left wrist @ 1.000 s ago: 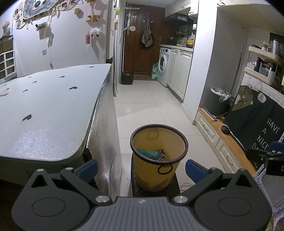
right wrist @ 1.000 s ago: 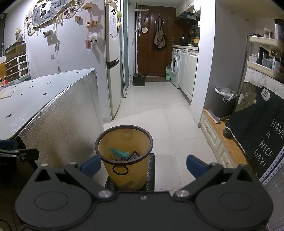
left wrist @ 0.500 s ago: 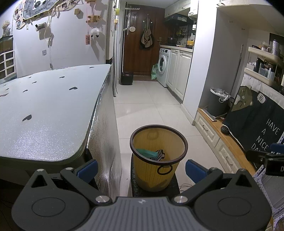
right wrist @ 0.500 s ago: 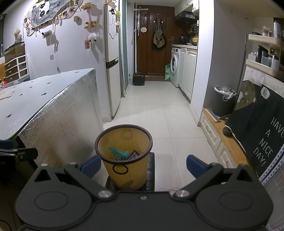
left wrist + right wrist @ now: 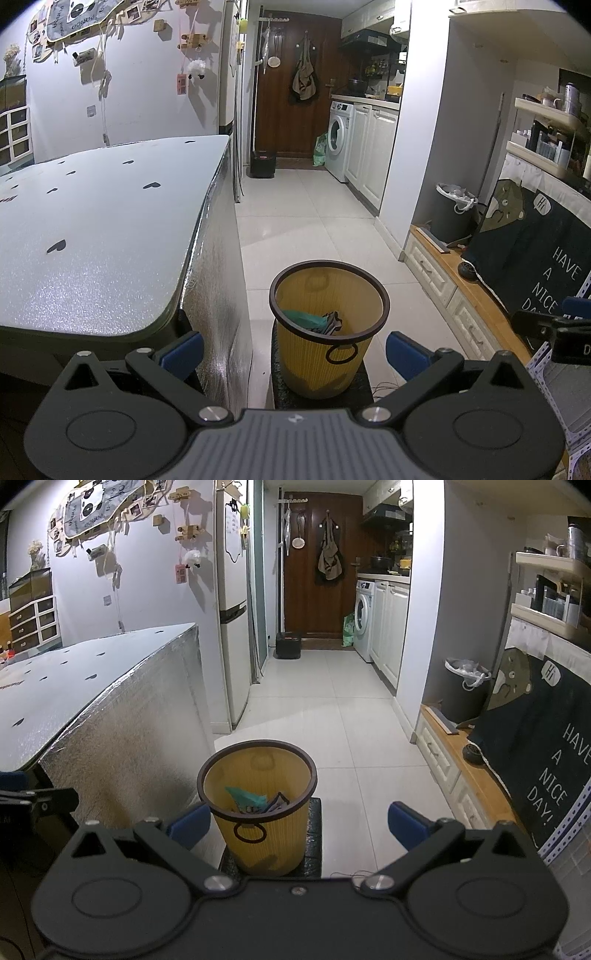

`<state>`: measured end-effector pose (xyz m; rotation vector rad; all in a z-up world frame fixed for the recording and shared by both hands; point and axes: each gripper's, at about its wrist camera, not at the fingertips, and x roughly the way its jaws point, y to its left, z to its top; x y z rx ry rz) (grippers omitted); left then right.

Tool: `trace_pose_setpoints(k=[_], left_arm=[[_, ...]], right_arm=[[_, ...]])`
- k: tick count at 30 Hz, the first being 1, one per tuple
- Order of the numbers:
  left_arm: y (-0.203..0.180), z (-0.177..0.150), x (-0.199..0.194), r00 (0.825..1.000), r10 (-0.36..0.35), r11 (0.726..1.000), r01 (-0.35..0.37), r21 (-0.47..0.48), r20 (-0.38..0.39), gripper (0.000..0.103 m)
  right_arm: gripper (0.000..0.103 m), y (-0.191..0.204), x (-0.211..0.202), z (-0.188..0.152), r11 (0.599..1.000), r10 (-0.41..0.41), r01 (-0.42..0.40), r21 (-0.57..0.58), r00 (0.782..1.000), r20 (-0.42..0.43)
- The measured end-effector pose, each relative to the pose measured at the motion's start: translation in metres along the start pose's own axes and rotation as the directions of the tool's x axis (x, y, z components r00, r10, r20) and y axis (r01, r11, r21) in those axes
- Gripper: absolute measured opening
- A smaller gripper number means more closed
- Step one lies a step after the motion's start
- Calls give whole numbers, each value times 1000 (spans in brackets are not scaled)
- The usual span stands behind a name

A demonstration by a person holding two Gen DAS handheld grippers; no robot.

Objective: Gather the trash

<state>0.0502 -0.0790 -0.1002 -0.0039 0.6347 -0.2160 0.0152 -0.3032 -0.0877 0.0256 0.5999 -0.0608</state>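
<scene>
- Hovering side by side, the left tool (image 5: 293, 349) and right tool (image 5: 299, 819) both point at the yellow bin (image 5: 328, 332), which stands on a dark mat (image 5: 360, 384) on the tiled floor (image 5: 317, 229), just beside the end of the counter (image 5: 96, 229).
- Both tools are released: blue pads spread wide, nothing between them.
- Trash already lies in the bin: a teal wrapper (image 5: 245, 797) and some darker crumpled bits next to it, low against the inner wall.
- The counter top shows only its printed dark marks in these views; no loose litter is visible on it or on the floor nearby.
- Judged from that, the drop-off step looks finished, and the task is either near its end or between items.
- A next move would call for finding another piece. That means swinging a tool away from the bin to look over the counter's far part, which is cut off here.
- A second, grey bin (image 5: 452, 212) with a white liner stands well apart by the right wall. It plays no clear part.
</scene>
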Motion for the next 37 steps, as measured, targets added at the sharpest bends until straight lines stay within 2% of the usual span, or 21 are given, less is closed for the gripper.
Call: trace_pose_setpoints(k=[37], left_arm=[[-2,-1,-2,1000,3,1000,-3,8,-1,103]], right_arm=[[103,0,0,1,1000,4,-4,-4,1000,-1]])
